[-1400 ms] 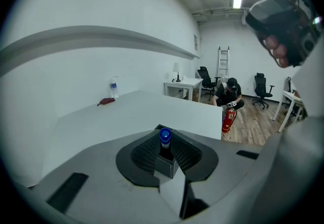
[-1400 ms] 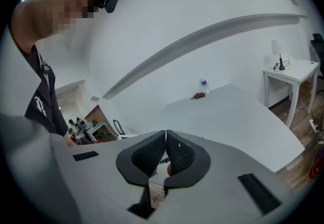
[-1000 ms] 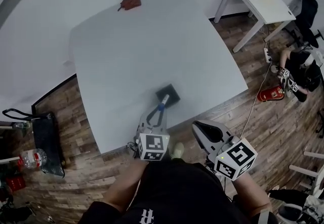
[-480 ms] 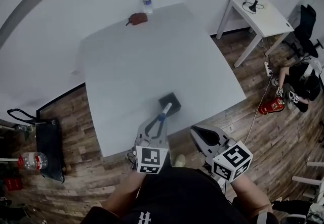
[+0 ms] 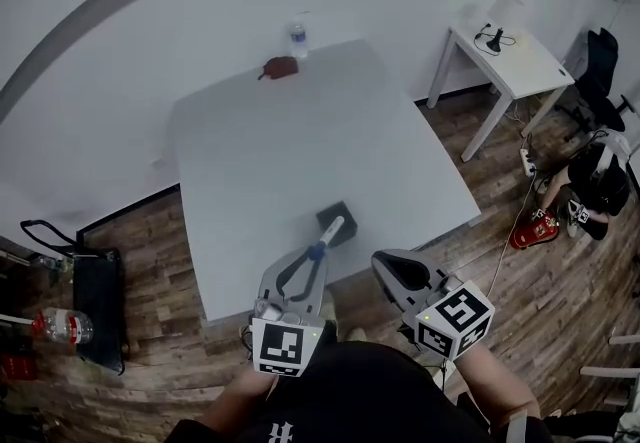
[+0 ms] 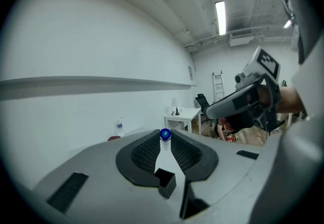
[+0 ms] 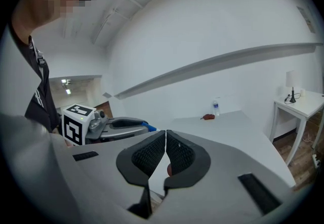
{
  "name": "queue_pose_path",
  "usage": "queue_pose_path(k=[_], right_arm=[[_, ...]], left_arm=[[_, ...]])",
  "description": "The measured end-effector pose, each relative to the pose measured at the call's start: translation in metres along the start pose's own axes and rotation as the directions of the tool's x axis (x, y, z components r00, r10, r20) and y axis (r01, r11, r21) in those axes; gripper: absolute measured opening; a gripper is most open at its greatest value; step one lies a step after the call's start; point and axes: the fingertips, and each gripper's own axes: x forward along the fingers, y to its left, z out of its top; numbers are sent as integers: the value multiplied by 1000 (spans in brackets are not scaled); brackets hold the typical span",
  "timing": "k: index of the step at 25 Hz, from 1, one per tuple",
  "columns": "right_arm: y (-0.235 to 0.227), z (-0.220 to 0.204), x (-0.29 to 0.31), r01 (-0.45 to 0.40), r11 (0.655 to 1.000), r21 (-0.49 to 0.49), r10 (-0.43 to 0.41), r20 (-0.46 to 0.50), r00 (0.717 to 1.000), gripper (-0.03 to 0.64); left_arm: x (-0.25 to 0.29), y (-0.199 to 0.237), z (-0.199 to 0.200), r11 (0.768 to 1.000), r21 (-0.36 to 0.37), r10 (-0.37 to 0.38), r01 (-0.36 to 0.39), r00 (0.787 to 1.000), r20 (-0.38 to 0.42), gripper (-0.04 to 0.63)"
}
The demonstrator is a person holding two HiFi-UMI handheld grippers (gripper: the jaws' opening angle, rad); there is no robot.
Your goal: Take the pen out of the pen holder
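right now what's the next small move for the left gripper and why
Probably raise the left gripper, grip kept: its jaws are closed on the pen near its blue end, and the pen's white end sits right at the pen holder, not clearly free of it.

A large white table (image 5: 290,151) stands on a wooden floor (image 5: 160,261). At its far edge stands a water bottle (image 5: 297,39), and just beside it, to the left, lies a small red-brown object (image 5: 279,67). Far to the right is a small white desk (image 5: 515,56) with a lamp (image 7: 291,89) on it, and a black chair (image 5: 598,61) is near it. On the floor at the left lies a black bag (image 5: 95,306), with a plastic bottle (image 5: 62,326) beside it. A red thing (image 5: 533,229) lies on the floor at the right.
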Motion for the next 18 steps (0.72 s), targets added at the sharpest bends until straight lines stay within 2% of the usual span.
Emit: queue_pose_path(k=[6,12,18], right_arm=[[7,17,-5,-15,998,-53,17,38,999,17],[17,25,-5,-24,997,-75,28,58,998,17],[17,31,-10,5,994,-111,2,69,998,15]], left_arm=[[-27,0,24,999,-36,24,-22,998,49,66],[-43,1,39,995,-102,30,-22,997,76,66],[-50,-1,48,995,-100,36,-28,996,81,66]])
